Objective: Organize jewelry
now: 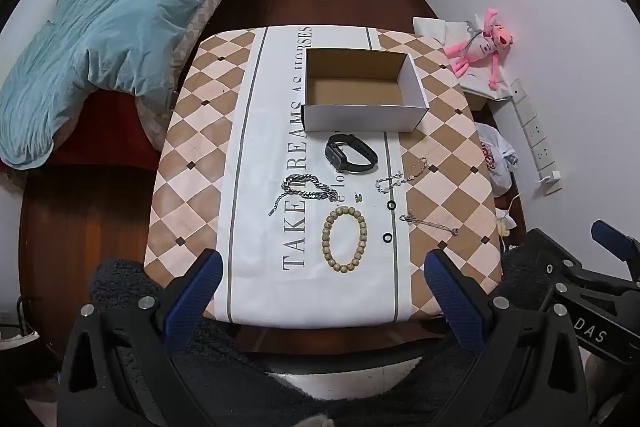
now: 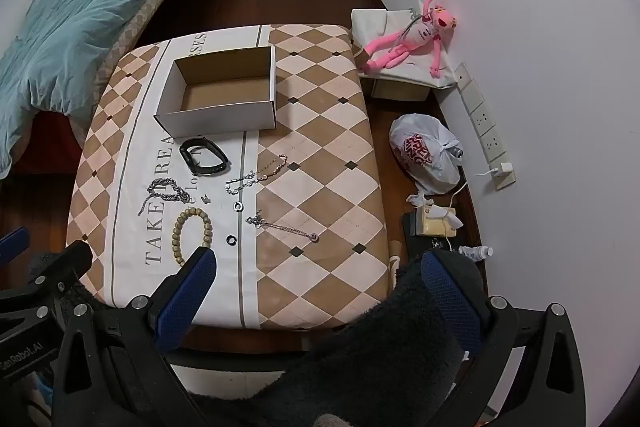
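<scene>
An empty white cardboard box (image 1: 362, 89) (image 2: 224, 95) stands at the far side of the cloth-covered table (image 1: 192, 155) (image 2: 320, 187). In front of it lie a black watch band (image 1: 351, 153) (image 2: 205, 157), a chunky silver chain (image 1: 306, 189) (image 2: 166, 191), a wooden bead bracelet (image 1: 345, 239) (image 2: 191, 233), two thin silver chains (image 1: 402, 175) (image 1: 430, 223) (image 2: 256, 175) (image 2: 282, 225), two small rings (image 1: 390, 205) (image 1: 387, 238) and a small clasp (image 1: 357, 197). My left gripper (image 1: 322, 281) and right gripper (image 2: 320, 283) hover open above the table's near edge, holding nothing.
A bed with a blue duvet (image 1: 116, 15) stands left of the table. A pink plush toy (image 2: 412, 39) lies on a bag by the right wall, with a plastic bag (image 2: 426, 151), power strip (image 2: 486, 131) and clutter on the floor. A dark fuzzy sleeve (image 2: 380, 347) fills the foreground.
</scene>
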The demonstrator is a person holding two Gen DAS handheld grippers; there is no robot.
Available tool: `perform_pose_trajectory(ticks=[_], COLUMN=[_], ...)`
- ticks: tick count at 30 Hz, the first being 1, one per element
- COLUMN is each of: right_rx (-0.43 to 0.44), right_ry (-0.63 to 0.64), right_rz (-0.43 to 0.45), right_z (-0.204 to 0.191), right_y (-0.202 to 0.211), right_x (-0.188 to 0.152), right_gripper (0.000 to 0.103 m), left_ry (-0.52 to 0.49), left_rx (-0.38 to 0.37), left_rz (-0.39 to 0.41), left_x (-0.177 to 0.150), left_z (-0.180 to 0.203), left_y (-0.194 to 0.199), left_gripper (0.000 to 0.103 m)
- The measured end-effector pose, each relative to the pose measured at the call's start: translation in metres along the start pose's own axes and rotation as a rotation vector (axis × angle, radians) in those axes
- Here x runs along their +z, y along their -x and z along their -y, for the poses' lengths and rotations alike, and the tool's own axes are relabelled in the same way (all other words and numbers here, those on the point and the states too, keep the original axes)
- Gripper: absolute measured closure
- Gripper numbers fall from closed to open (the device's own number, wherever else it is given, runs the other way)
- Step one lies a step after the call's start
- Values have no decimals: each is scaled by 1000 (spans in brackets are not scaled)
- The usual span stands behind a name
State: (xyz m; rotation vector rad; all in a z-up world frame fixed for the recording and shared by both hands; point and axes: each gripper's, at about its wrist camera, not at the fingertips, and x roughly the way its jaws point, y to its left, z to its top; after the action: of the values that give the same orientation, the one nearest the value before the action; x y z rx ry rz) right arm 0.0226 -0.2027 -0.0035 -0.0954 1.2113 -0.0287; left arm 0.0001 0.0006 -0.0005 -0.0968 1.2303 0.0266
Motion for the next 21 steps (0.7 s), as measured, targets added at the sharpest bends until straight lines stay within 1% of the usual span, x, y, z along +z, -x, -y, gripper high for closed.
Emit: perform_pose_trajectory(ticks=[8, 9, 21], right_rx=[-4, -4, -1], right_ry=[1, 3, 1], right_rz=[8, 8, 10], right_z=[0, 0, 2], right_y=[1, 0, 3], right_x=[0, 0, 0], right_gripper=[0, 0, 0], left_ry=[-4, -6, -8], left_rx=[11, 18, 28], left_rz=[-4, 4, 19], left_x=[4, 2, 3], left_z=[-4, -1, -5], left_y=[-4, 2, 7], left_gripper=[0, 0, 0])
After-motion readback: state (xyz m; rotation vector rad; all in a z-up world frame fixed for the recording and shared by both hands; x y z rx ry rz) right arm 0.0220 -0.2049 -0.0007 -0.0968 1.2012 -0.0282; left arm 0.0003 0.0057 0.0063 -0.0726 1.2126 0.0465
